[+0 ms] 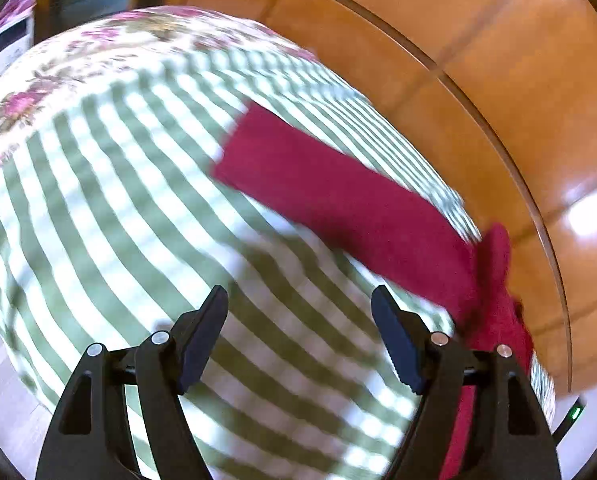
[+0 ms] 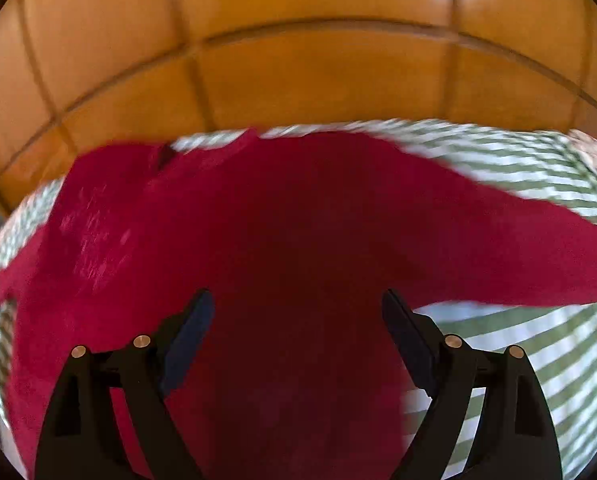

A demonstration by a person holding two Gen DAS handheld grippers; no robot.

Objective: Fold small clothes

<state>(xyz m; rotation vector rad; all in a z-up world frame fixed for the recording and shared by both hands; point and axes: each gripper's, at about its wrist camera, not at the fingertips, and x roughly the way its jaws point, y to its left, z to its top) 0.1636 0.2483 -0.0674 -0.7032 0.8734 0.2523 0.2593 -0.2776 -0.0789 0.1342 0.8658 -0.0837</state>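
— What do the tools look like?
— The left gripper [image 1: 299, 336] is matte black plastic, two dark ribbed pads on hinged arms with silver rivets.
— And the other?
— The right gripper [image 2: 298, 340] matches, its rivets coppery.

Deep crimson red garment [image 1: 338, 200], plain and unpatterned, darker in shadow at its middle [image 2: 298, 260]. Tablecloth [image 1: 98, 200] in green-and-white stripes, bordered by a floral band [image 1: 30, 96] of pink-purple blooms on cream. Wooden panelling [image 2: 298, 72] in glossy orange-brown with darker seams. Left gripper [image 1: 299, 340] and right gripper [image 2: 297, 340] black, with silver pins and dark blue-black pads
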